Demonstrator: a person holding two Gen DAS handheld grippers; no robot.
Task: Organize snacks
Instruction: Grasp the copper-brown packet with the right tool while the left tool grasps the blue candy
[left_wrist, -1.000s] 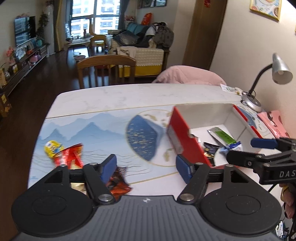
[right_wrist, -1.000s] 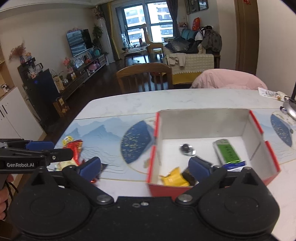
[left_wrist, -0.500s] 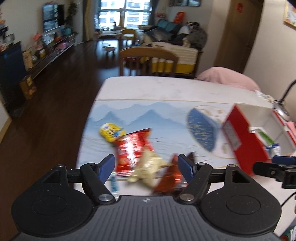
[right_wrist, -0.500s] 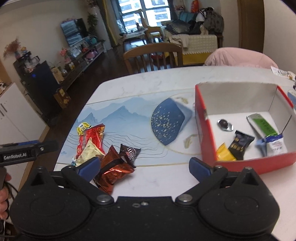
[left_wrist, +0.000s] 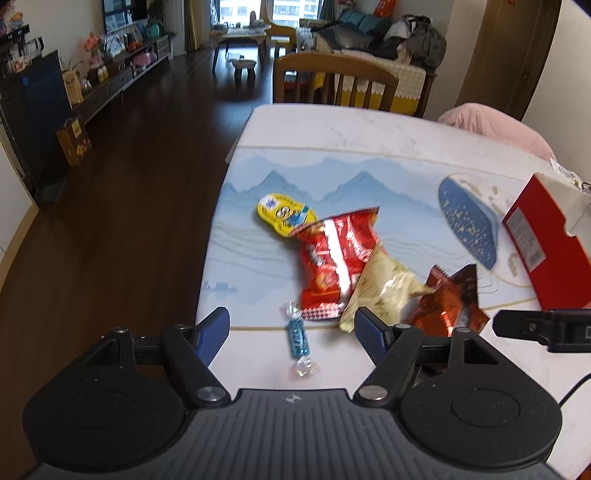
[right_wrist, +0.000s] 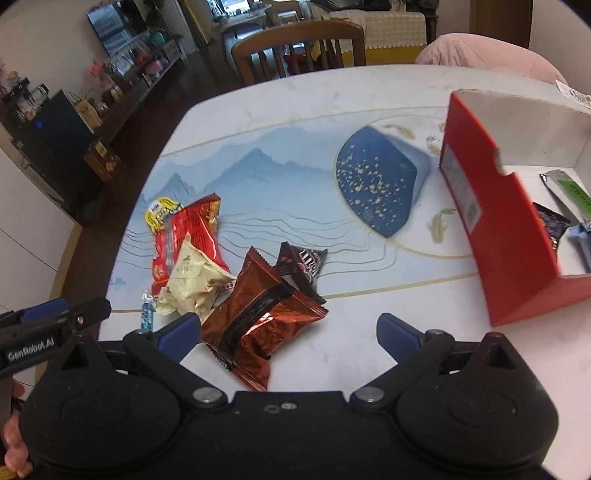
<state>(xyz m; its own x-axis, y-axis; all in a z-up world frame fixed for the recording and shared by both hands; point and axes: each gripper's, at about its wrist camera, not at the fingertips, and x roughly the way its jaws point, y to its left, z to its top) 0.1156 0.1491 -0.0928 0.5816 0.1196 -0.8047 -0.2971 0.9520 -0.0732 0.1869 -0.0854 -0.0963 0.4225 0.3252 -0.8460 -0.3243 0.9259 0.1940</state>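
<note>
The loose snacks lie in a cluster near the table's (right_wrist: 332, 85) left edge: a yellow pack (left_wrist: 286, 216) farthest back, a red bag (left_wrist: 334, 262) overlapping it, a cream pack (left_wrist: 380, 291) on the red bag's near corner, a copper foil pack (right_wrist: 258, 317) nearest the right gripper (right_wrist: 288, 332), a dark chocolate pack (right_wrist: 301, 267) partly under the copper one, and a small blue candy (left_wrist: 297, 338) in front. The red box (right_wrist: 517, 236) stands well apart to the right and already holds a green bar (right_wrist: 570, 192) and a few small packs.

The step in hand looks like reaching for the next snack. Both grippers are empty with jaws spread wide. The left gripper (left_wrist: 291, 332) hovers with the candy lying between its fingers; the right one hovers with the copper pack between its fingers.

The next move probably calls for lowering 1 gripper until its fingers bracket a single pack, then closing on that alone. The copper pack overlaps the chocolate pack, so a careless pinch may drag both. The candy is thin and lies flat, so the fingers would need to come right down to the table.
</note>
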